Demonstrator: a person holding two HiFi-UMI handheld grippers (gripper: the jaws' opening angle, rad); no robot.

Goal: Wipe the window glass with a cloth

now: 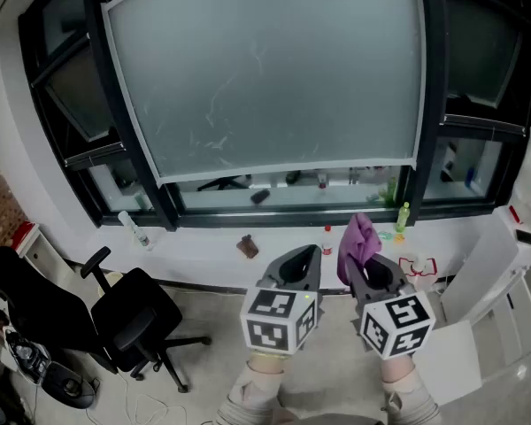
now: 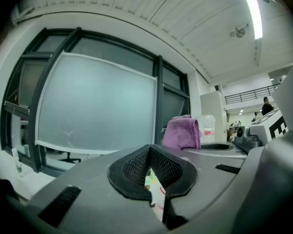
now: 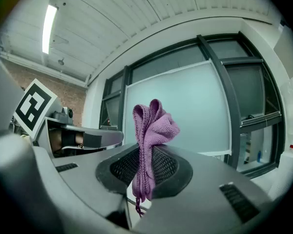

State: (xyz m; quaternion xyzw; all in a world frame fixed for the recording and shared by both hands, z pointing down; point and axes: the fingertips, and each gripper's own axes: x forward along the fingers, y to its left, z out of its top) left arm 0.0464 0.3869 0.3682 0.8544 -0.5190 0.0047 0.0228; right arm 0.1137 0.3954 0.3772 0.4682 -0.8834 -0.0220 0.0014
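Two grippers (image 1: 303, 257) (image 1: 370, 268), one purple cloth (image 1: 358, 240)

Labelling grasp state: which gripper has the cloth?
The right gripper: its jaws are clamped on the purple cloth. The left gripper holds nothing.

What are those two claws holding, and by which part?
The right gripper pinches a purple cloth by its bunched lower end; the rest sticks up above the jaws. The left gripper is shut on nothing.

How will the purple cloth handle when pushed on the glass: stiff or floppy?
Probably floppy: the purple cloth bunches in folds above the right gripper and a loose end dangles below. Likely light, held by one pinch; should flatten against the window glass.
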